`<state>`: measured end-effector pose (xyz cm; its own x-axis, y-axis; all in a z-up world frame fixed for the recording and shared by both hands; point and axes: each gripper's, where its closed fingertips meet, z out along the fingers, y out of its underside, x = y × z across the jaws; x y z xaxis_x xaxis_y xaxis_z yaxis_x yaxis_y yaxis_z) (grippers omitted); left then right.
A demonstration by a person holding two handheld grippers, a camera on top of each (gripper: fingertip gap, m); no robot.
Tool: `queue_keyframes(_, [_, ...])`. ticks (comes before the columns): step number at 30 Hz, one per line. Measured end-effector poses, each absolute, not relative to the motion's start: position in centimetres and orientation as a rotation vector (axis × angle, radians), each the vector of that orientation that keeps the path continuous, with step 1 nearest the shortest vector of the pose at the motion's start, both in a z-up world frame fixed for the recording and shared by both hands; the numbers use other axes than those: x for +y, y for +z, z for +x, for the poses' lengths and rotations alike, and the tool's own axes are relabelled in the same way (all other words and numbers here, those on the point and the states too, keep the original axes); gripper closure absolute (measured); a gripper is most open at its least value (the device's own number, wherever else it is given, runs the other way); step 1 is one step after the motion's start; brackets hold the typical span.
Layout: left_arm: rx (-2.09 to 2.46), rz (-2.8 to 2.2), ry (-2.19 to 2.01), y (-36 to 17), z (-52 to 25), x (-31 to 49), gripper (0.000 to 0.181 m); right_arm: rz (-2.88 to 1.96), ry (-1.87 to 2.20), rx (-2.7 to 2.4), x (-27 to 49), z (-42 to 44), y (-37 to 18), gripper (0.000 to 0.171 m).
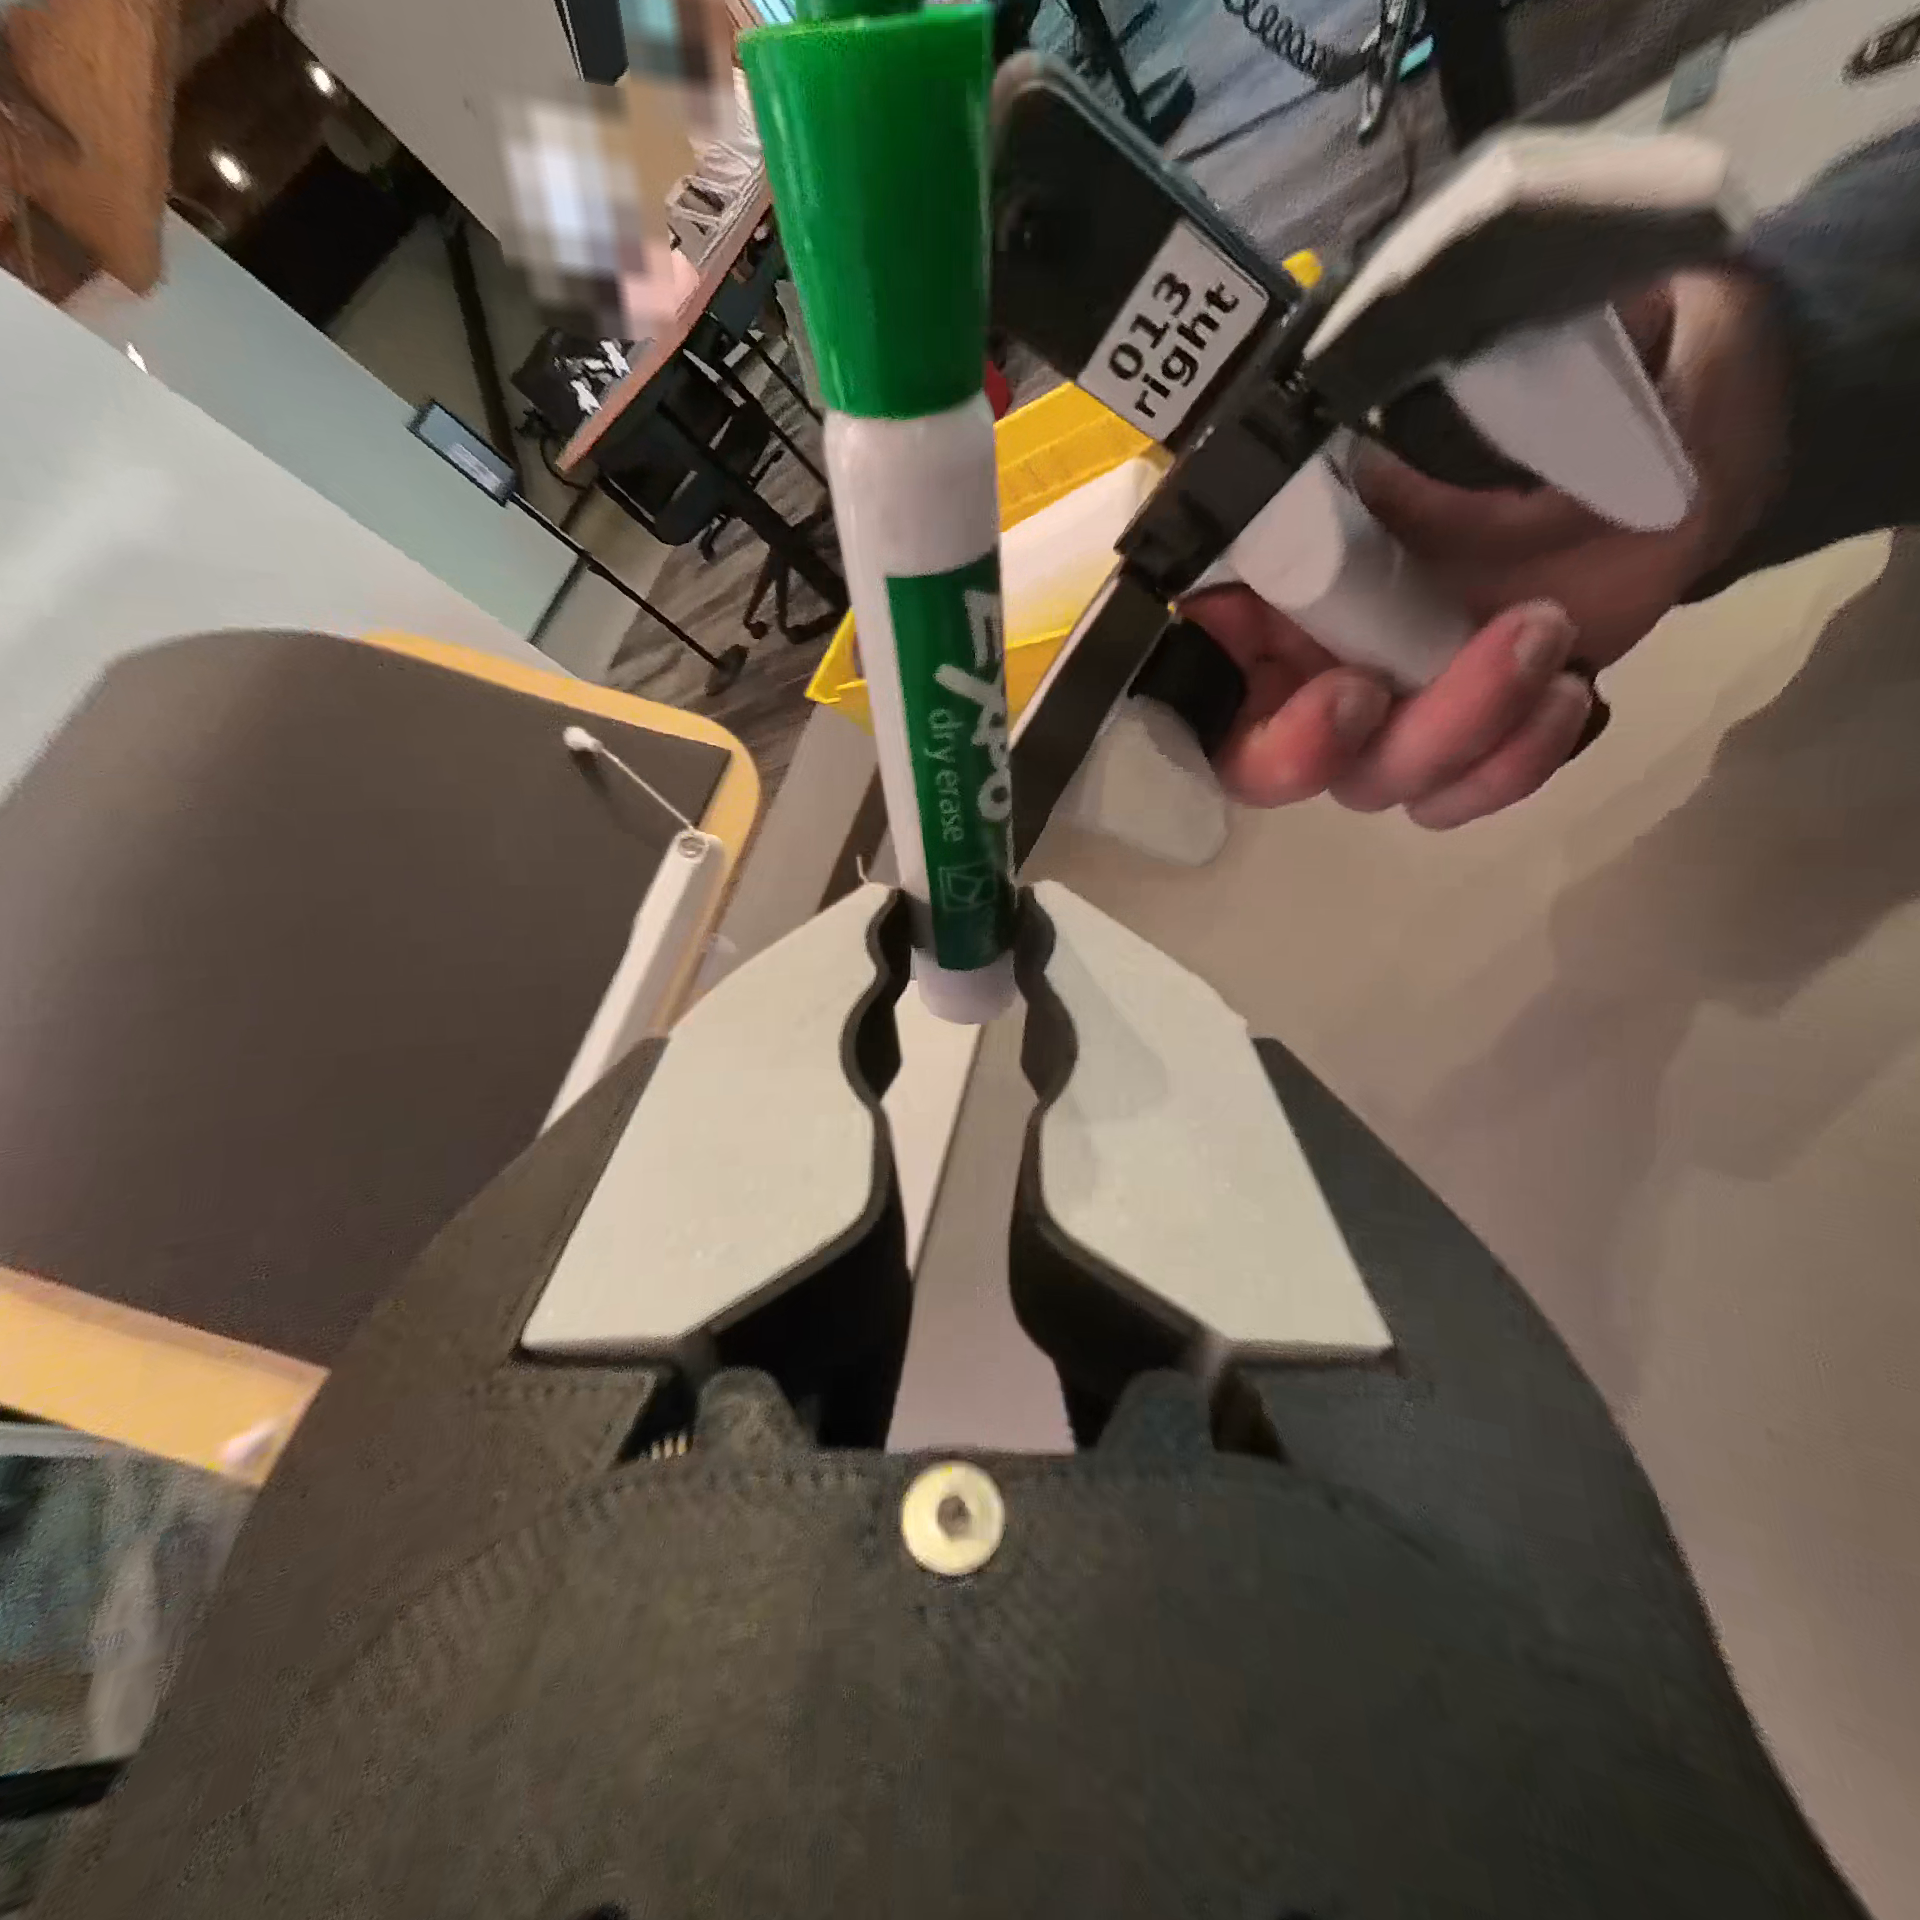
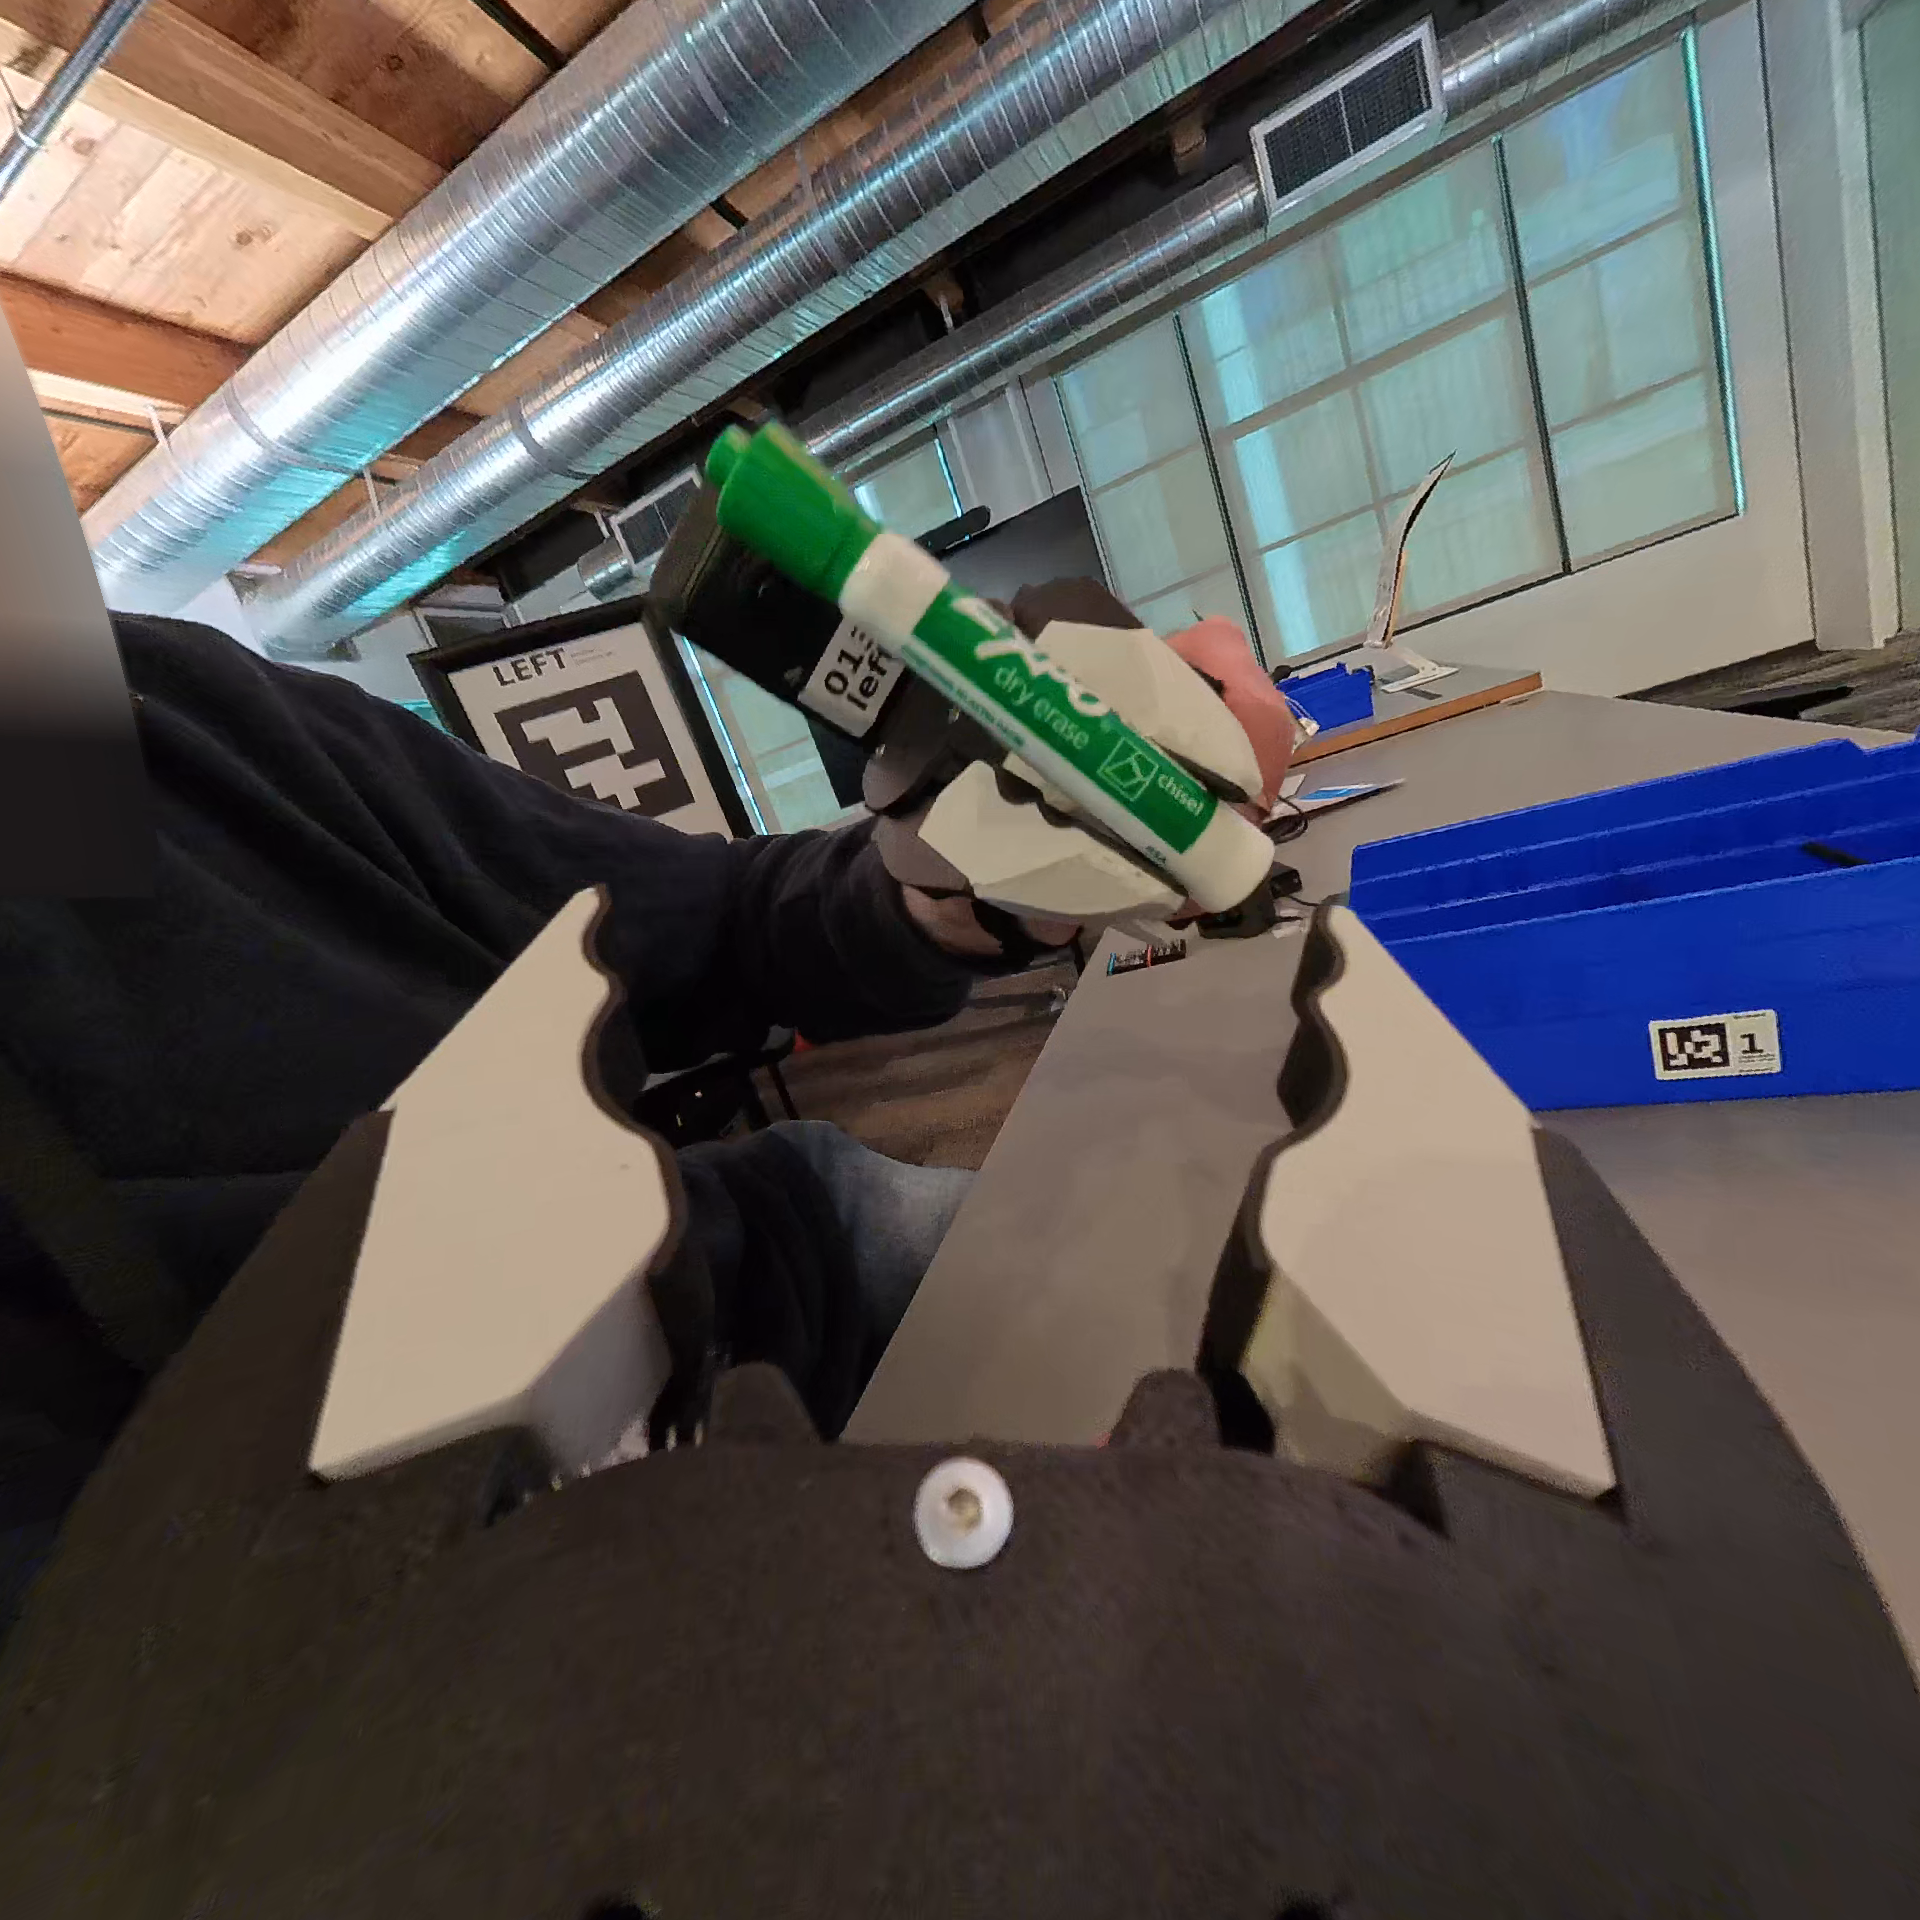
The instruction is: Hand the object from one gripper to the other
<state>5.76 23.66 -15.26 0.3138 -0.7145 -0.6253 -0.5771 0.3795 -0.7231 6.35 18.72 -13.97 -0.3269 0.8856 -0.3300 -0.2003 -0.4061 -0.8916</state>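
Observation:
A green-capped white dry-erase marker [image 1: 914,582] stands up between the tips of my left gripper [image 1: 961,935], which is shut on its lower end. In the right wrist view the same marker [image 2: 997,675] is held aslant, cap up and to the left, by the left gripper [image 2: 1091,821] ahead. My right gripper [image 2: 956,935] is open and empty, its fingers wide apart just below and short of the marker. In the left wrist view the right gripper's body [image 1: 1226,436], held by a hand [image 1: 1413,707], is close to the right of the marker.
A grey table [image 2: 1143,1091] lies under both grippers. A blue bin [image 2: 1621,935] stands on it to the right. A yellow bin [image 1: 1049,468] sits behind the marker. A dark board with a wooden frame [image 1: 312,883] is at the left. A person's dark sleeve [image 2: 416,831] is at the left.

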Motion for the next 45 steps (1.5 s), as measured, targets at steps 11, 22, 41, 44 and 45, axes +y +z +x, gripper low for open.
queue_keyframes(11, [1.116, -1.513, -0.756, -14.3, 6.8, 23.0, 0.162, -1.145, 1.564, -0.919, 20.9, 5.8, -15.3, 0.105])
queue_keyframes(22, [0.883, -1.567, -1.109, -13.9, 7.7, 23.0, 0.162, -1.129, 1.313, -0.826, 22.1, 5.1, -14.0, 0.147])
queue_keyframes(41, [1.07, -1.365, -0.492, -13.8, 7.0, 24.0, 0.097, -1.223, 1.651, -0.608, 23.1, 6.2, -14.7, 0.156])
queue_keyframes(44, [1.186, -1.227, -0.1, -13.6, 6.3, 24.5, 0.077, -1.268, 1.719, -0.555, 23.4, 6.2, -15.4, 0.155])
queue_keyframes(45, [1.213, -1.184, 0.021, -13.5, 6.0, 24.7, 0.07, -1.279, 1.736, -0.547, 23.3, 6.2, -15.7, 0.155])
